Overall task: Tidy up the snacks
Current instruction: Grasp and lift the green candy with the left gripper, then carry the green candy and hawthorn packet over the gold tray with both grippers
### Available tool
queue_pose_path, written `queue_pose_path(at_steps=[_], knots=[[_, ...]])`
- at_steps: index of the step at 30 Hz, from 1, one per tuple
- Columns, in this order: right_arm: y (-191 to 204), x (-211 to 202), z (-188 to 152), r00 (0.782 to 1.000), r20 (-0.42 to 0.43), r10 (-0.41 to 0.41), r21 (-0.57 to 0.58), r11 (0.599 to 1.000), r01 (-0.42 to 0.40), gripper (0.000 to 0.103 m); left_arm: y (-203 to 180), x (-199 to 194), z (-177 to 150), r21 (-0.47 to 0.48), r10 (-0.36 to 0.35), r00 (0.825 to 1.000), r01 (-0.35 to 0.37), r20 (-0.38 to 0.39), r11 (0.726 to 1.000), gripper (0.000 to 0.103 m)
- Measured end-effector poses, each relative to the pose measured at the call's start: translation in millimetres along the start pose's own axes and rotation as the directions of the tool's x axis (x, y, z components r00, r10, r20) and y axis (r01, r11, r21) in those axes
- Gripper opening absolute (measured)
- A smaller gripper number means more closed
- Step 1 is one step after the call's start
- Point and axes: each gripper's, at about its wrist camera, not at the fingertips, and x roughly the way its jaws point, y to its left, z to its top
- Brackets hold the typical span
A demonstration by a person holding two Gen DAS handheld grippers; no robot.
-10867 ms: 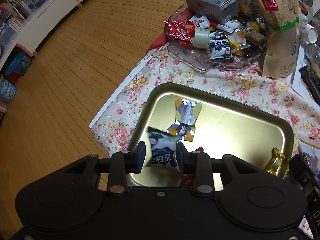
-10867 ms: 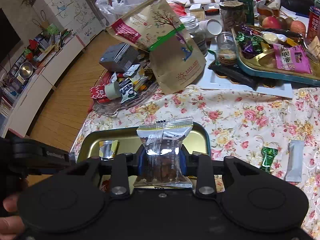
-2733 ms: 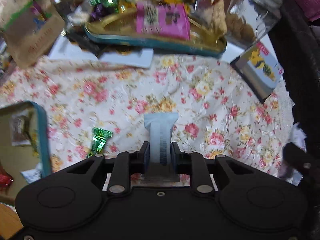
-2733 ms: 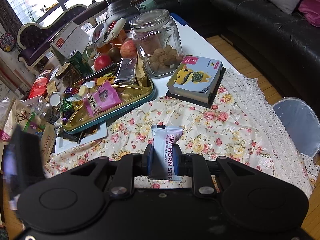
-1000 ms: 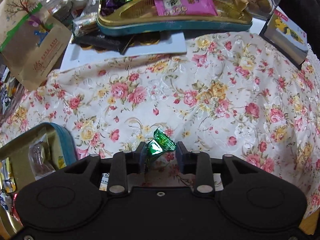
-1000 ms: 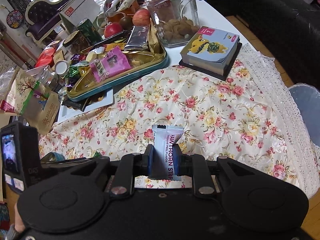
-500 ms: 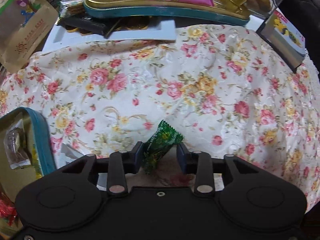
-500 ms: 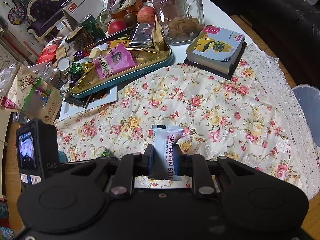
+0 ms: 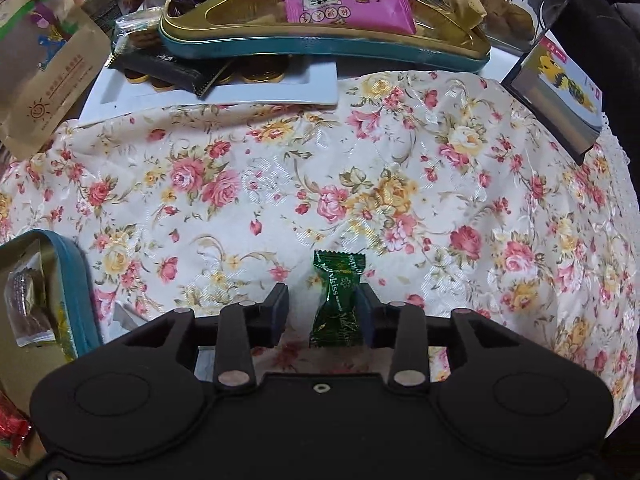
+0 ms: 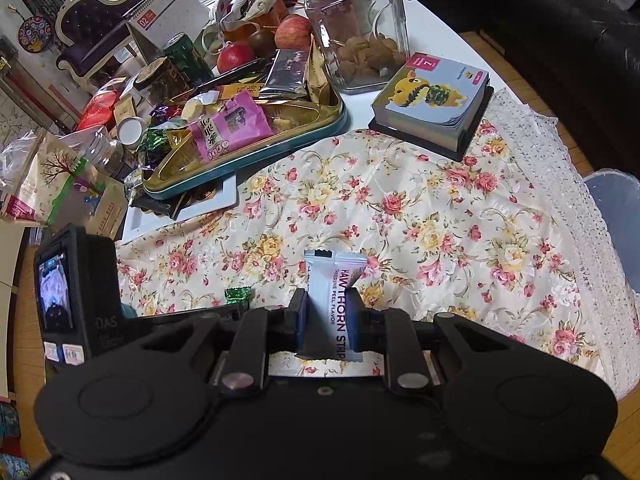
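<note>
A floral tablecloth (image 9: 304,184) in cream with pink and yellow roses covers the near part of the worktop, and its lace edge (image 10: 576,216) hangs off the right side. Beyond the cloth the bare white worktop (image 10: 436,24) is crowded. A gold tray with a teal rim (image 10: 256,148) sits at the far side, piled with sweets and a pink snack packet (image 10: 228,122). To its right lie a small picture book (image 10: 436,100) and a glass jar (image 10: 356,28) of biscuits. Apples (image 10: 294,32), a desk calendar (image 10: 168,24) and a brown paper pouch (image 9: 44,60) fill the far left. A black leather sofa (image 10: 540,20) stands at the right, and wooden floor shows beside it.

The left tongs (image 9: 322,314) are spread. A green foil candy (image 9: 338,300) stands between the fingers, against the right-hand one and clear of the left-hand one. I cannot tell whether it rests on the cloth. The right tongs (image 10: 326,322) pinch a white hawthorn strip packet (image 10: 334,300), upright, over the near middle of the cloth.

At the near left a second gold tray (image 9: 76,292) is cut off by the frame edge; only a corner shows, with a clear-wrapped snack (image 9: 26,300) inside. The print on the pink packet is too small to read. The black gripper bodies hide the nearest strip of cloth.
</note>
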Motion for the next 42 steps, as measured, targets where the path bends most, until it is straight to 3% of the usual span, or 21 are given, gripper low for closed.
queue_pose_path(at_steps=[8, 13, 14, 16, 25, 30, 35, 42], knots=[[1, -3, 0, 1.0, 0.011, 0.005, 0.004, 1.0, -0.005, 0.021, -21, 9, 1, 0.019, 0.019, 1.0, -0.02, 0.004, 1.0, 0.047], [1, -3, 0, 1.0, 0.011, 0.008, 0.004, 1.0, -0.008, 0.021, -22, 20, -3, 0.007, 0.067, 0.998, -0.067, 0.002, 0.998, 0.047], [2, -3, 0, 1.0, 0.013, 0.008, 0.003, 1.0, -0.008, 0.021, -21, 20, -4, -0.007, 0.061, 0.998, -0.061, 0.01, 0.998, 0.044], [2, -4, 0, 1.0, 0.016, 0.009, 0.001, 1.0, -0.009, 0.021, -20, 20, -4, -0.03, 0.05, 0.999, -0.05, 0.001, 0.998, 0.024], [9, -6, 4, 0.999, 0.032, 0.017, 0.006, 1.0, -0.018, 0.021, -7, -19, -12, -0.148, 0.01, 1.0, -0.009, 0.004, 0.989, 0.024], [20, -2, 6, 0.999, 0.037, 0.01, 0.003, 1.0, -0.01, 0.021, 19, -72, -9, -0.159, 0.049, 0.998, -0.04, 0.051, 0.986, 0.024], [47, 6, 1, 0.999, 0.029, 0.016, -0.044, 0.999, -0.015, 0.021, 65, -118, -8, -0.194, 0.145, 0.983, -0.121, 0.114, 0.974, 0.025], [109, 12, -17, 0.995, 0.027, 0.093, -0.174, 0.981, -0.087, 0.021, 143, -146, -24, -0.302, 0.21, 0.973, -0.174, 0.091, 0.937, 0.025]])
